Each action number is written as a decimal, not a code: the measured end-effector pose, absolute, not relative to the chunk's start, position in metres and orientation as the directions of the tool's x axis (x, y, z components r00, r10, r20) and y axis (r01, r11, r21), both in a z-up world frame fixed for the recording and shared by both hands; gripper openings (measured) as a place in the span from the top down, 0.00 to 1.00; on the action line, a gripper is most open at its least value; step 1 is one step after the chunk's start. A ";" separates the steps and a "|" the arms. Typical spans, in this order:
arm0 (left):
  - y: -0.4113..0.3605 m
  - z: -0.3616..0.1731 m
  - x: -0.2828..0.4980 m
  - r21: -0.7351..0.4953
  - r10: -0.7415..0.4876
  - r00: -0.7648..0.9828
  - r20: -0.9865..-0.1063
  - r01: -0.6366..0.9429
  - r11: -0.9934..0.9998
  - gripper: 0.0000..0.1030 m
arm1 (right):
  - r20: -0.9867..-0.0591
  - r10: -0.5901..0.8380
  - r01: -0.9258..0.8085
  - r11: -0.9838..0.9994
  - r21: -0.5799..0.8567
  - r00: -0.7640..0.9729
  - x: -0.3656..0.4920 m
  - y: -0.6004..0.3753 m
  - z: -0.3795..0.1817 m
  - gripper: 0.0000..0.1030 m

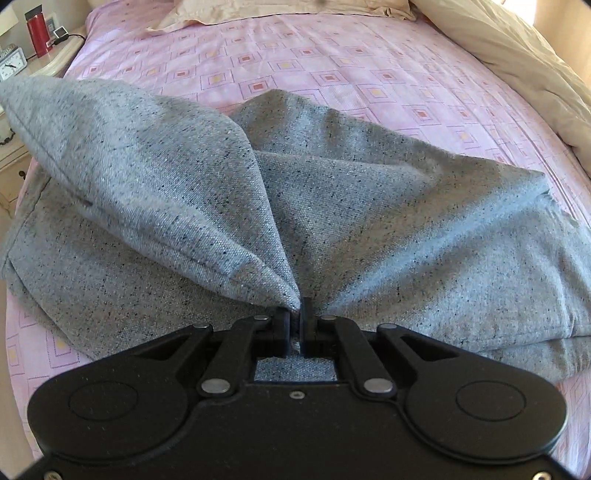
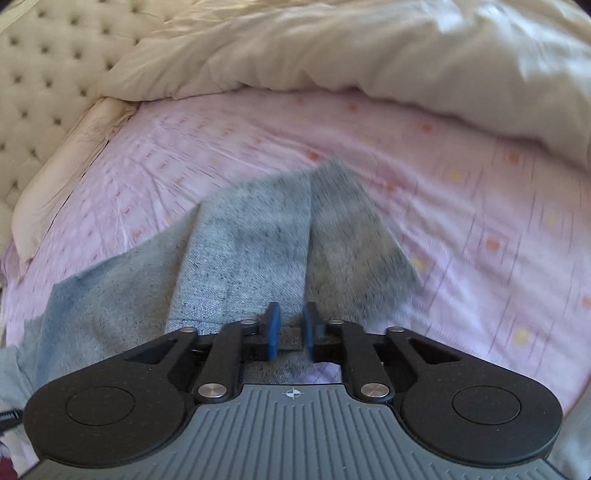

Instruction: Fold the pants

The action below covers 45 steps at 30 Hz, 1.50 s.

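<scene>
Bed (image 1: 369, 74) with pink square-print sheet fills both views; cream duvet (image 2: 369, 55) bunched along its far side, tufted cream headboard (image 2: 37, 74) in the right wrist view, nightstand (image 1: 55, 55) with red bottle (image 1: 37, 33) and clock (image 1: 11, 66) at the left edge. Grey speckled pants (image 1: 369, 221) lie on the sheet, partly folded. Left hand-held gripper (image 1: 294, 314) pinches a raised fold of the pants; right hand-held gripper (image 2: 291, 325) is slightly spread over the blurred fabric, pads not pressing it

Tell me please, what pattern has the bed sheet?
Pink sheet with small nested squares; left wrist view.
</scene>
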<state>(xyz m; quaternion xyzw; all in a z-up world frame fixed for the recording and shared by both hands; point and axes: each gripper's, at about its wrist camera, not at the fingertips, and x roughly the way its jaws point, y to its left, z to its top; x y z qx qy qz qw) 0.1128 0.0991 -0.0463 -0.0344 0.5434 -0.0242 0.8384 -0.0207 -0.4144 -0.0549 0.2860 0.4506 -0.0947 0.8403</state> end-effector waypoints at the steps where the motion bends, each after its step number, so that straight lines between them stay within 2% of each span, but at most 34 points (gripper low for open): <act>1: 0.099 -0.046 0.112 -0.085 -0.078 0.408 -0.910 0.001 0.996 0.94 | -0.812 0.110 0.417 0.814 0.404 0.573 -0.020 -0.413 -0.059 0.82; 4: 0.098 -0.049 0.115 -0.084 -0.075 0.407 -0.910 -0.006 0.996 0.94 | -0.803 0.103 0.395 0.829 0.396 0.587 -0.021 -0.404 -0.059 0.74; 7: 0.096 -0.049 0.114 -0.072 -0.067 0.410 -0.910 0.003 0.997 0.94 | -0.801 0.113 0.380 0.836 0.396 0.587 -0.018 -0.400 -0.058 0.73; 9: 0.096 -0.048 0.113 -0.062 -0.062 0.413 -0.909 0.012 0.998 0.94 | -0.807 0.116 0.337 0.867 0.367 0.579 -0.015 -0.396 -0.055 0.92; 12: 0.095 -0.046 0.111 -0.056 -0.058 0.418 -0.907 0.018 0.998 0.95 | -0.805 0.036 0.274 0.930 0.244 0.592 -0.015 -0.384 -0.038 0.93; 16: 0.096 -0.027 0.100 -0.063 -0.064 0.447 -0.892 0.017 0.998 0.95 | -0.766 -0.171 0.276 0.961 0.009 0.620 -0.024 -0.388 -0.005 0.93; 20: 0.096 -0.010 0.080 -0.063 -0.085 0.463 -0.882 0.064 0.996 0.95 | -0.786 -0.227 0.324 0.945 -0.036 0.575 -0.023 -0.410 -0.009 0.96; 24: 0.101 -0.012 0.077 -0.088 -0.090 0.437 -0.895 0.027 0.996 0.95 | -0.793 -0.232 0.292 0.954 -0.072 0.563 -0.021 -0.406 -0.015 0.96; 28: 0.098 -0.011 0.077 -0.069 -0.088 0.444 -0.892 0.059 0.996 0.95 | -0.812 -0.247 0.283 0.953 -0.106 0.529 -0.018 -0.402 -0.023 0.96; 31: 0.097 -0.028 0.079 -0.056 -0.071 0.376 -0.924 0.051 0.997 0.93 | -0.844 -0.238 0.264 0.957 -0.120 0.480 -0.012 -0.402 -0.036 0.95; 33: 0.096 -0.035 0.080 -0.033 -0.053 0.353 -0.934 0.062 0.998 0.87 | -0.842 -0.236 0.243 0.961 -0.130 0.485 -0.011 -0.400 -0.035 0.94; 38: 0.082 -0.017 0.071 0.037 -0.077 0.381 -0.922 0.284 0.958 0.86 | -0.805 -0.221 0.248 0.964 -0.096 0.551 -0.016 -0.407 -0.013 0.93; 40: 0.080 -0.010 0.066 0.044 -0.101 0.391 -0.915 0.345 0.938 0.85 | -0.771 -0.231 0.247 0.964 -0.098 0.594 -0.014 -0.410 -0.007 0.86; 41: 0.081 -0.009 0.066 0.040 -0.108 0.389 -0.915 0.353 0.935 0.84 | -0.764 -0.221 0.241 0.966 -0.089 0.606 -0.009 -0.413 -0.007 0.76; 42: 0.084 -0.008 0.066 0.030 -0.110 0.380 -0.919 0.344 0.939 0.84 | -0.764 -0.205 0.238 0.969 -0.070 0.612 -0.003 -0.417 -0.009 0.74; 45: 0.095 -0.010 0.071 -0.038 -0.137 0.344 -0.929 0.278 0.960 0.83 | -0.772 -0.148 0.211 0.977 -0.019 0.618 0.021 -0.428 -0.026 0.74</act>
